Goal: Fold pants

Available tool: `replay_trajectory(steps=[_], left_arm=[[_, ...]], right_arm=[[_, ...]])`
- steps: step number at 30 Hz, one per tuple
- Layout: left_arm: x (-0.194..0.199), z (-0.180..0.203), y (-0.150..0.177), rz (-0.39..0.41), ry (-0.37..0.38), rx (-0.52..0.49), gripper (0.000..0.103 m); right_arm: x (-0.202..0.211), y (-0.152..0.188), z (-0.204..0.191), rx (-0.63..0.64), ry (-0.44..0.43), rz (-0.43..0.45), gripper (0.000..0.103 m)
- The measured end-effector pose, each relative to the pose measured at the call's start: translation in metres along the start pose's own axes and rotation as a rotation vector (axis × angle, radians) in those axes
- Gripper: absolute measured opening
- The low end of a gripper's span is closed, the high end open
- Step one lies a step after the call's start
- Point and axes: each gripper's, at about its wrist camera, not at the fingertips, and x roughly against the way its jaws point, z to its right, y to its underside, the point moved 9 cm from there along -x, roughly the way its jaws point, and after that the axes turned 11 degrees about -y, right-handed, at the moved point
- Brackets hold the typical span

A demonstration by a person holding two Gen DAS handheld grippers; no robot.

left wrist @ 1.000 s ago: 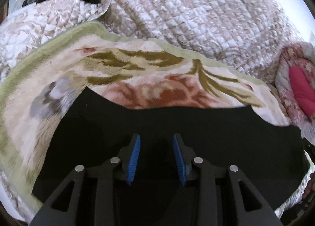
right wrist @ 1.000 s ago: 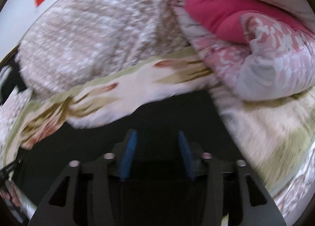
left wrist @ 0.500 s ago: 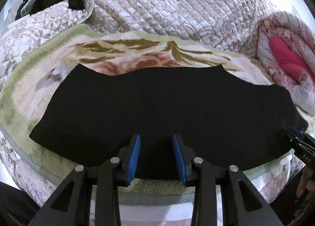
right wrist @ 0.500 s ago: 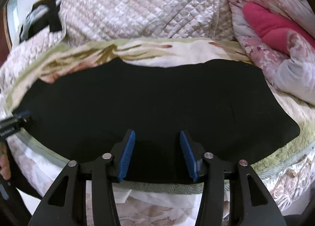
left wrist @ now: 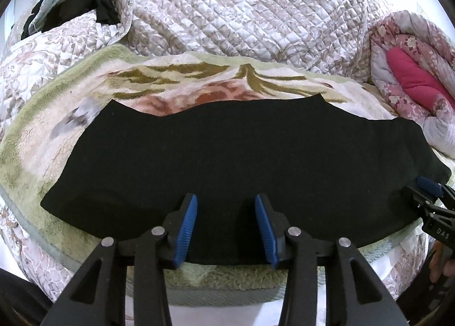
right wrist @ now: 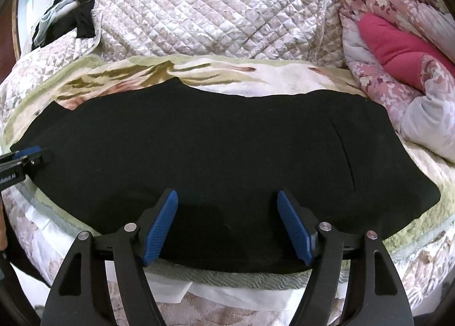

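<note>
Both claws hang empty with jaws parted above the near edge of the black pants (left wrist: pixel 233 161): the left gripper (left wrist: pixel 226 225) over the middle-left of that edge, the right gripper (right wrist: pixel 227 219), spread a little wider, further along it. Neither touches the cloth as far as these views show. The step in hand looks like choosing grip points for the next fold, so each claw should probably come down square onto the near edge, pinch every layer together, and lift evenly with the other so the band carries over without twisting or dragging on the fleece blanket (left wrist: pixel 34 138) beneath. Taking only the top layer would likely open the fold. The pants lie flat in 1 long band across the blanket, apparently already doubled leg over leg, though the dark cloth hides the layers. Their far edge is wavy, the near edge runs close to the blanket's front border, and a slit-like seam (right wrist: pixel 344 152), perhaps a pocket, shows toward the right end. Quilted bedding (right wrist: pixel 216 10) is heaped behind, well apart.
</note>
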Motion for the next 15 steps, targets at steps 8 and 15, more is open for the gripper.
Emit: replay_trajectory(steps=[8, 15], left_arm=[[0.002, -0.043, 0.003, 0.004, -0.064, 0.073, 0.045], [0.015, -0.084, 0.011, -0.001, -0.097, 0.206, 0.045]], right_arm=[[0.005, -0.001, 0.001, 0.007, 0.015, 0.008, 0.073], [0.004, -0.002, 0.000, -0.009, -0.009, 0.008, 0.073]])
